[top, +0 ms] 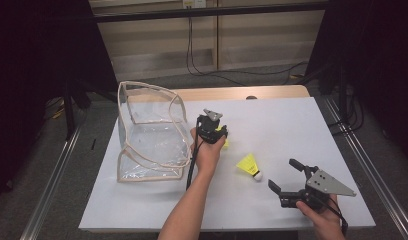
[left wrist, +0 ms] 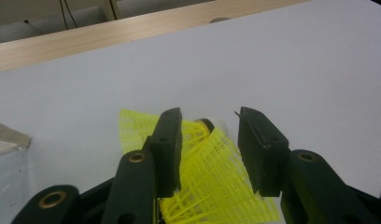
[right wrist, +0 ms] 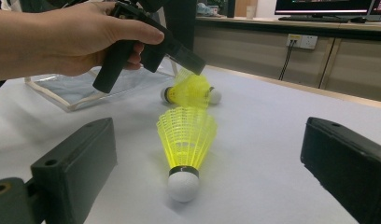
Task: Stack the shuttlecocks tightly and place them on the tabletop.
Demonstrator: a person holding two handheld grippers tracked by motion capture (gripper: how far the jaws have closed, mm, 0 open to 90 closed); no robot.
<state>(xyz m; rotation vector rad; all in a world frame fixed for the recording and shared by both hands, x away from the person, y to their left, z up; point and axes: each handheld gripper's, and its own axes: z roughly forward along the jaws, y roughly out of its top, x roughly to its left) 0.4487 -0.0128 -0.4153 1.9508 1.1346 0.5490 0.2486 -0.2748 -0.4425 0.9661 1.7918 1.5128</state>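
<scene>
Looks like the pick-up step of bagging shuttlecocks. Near the middle of the table (top: pixel 292 125), got the left tool (left wrist: pixel 209 140) pinching the yellow skirt of the first shuttlecock (left wrist: pixel 212 182), squeezed lightly from both sides, with a second shuttlecock (left wrist: pixel 132 123) lying right behind, touching or close to it. Over by the front right corner, holding the right tool (top: pixel 281 173) spread wide with nothing in it, aimed at the third shuttlecock (top: pixel 249 166) lying just ahead, cork toward the front edge. Next up, probably: lift gently without crushing that flimsy skirt, swing over to the clear bag (top: pixel 152 140) along the left edge, and drop it in through the open top.
</scene>
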